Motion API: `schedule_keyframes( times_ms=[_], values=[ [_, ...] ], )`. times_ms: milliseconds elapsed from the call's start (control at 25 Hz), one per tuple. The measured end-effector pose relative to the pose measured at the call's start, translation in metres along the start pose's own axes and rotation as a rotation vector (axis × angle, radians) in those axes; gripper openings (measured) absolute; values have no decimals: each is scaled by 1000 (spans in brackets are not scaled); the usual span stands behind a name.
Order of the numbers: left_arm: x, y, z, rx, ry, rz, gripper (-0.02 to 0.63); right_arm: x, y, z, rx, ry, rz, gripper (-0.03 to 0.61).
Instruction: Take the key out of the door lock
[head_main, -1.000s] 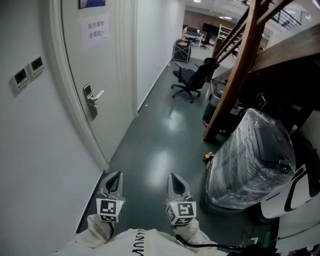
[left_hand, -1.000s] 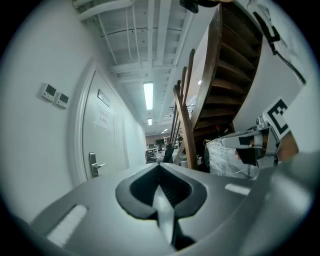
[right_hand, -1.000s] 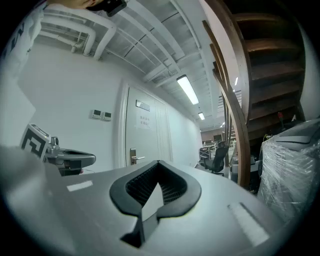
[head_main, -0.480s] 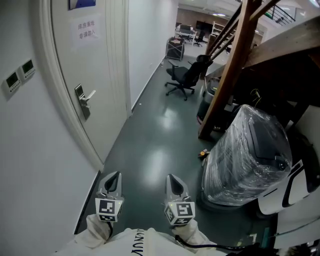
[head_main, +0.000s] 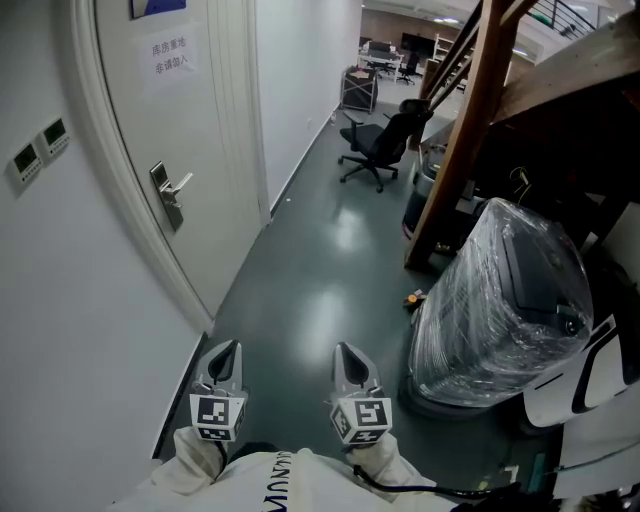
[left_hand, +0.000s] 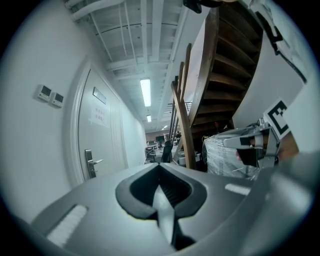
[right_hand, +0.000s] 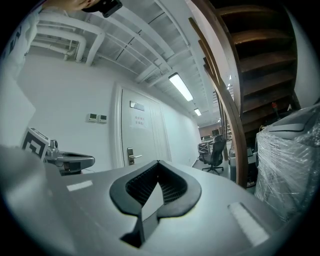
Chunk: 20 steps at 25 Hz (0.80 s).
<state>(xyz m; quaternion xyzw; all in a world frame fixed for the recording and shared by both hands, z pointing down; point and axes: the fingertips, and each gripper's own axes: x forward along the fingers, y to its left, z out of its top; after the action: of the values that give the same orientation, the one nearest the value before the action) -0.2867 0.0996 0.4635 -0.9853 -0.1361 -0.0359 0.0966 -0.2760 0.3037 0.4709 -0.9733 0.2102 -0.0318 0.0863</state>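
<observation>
Both the left gripper (head_main: 227, 352) and the right gripper (head_main: 347, 354) stayed clenched and empty, well short of the door (head_main: 195, 120), as a second before. The lock (head_main: 167, 203) sat on that door; any key was too small to tell.

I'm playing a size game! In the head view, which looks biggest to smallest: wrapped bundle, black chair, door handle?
Largest: wrapped bundle.
Next: black chair, though it stands farther away.
Smallest: door handle.
</observation>
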Motion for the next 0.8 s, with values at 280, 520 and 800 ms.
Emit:
schedule_keyframes(
  times_ms=[280,520,800],
  values=[
    [1,-7,0,9,10,4,0,-14,-11,5,11,-18,-11,2],
    [20,-17,2,12,0,-28,0,-15,-26,3,18,-19,-43,2],
    [54,-12,-5,3,7,-53,0,7,-43,-3,16,-2,-76,2]
  ],
)
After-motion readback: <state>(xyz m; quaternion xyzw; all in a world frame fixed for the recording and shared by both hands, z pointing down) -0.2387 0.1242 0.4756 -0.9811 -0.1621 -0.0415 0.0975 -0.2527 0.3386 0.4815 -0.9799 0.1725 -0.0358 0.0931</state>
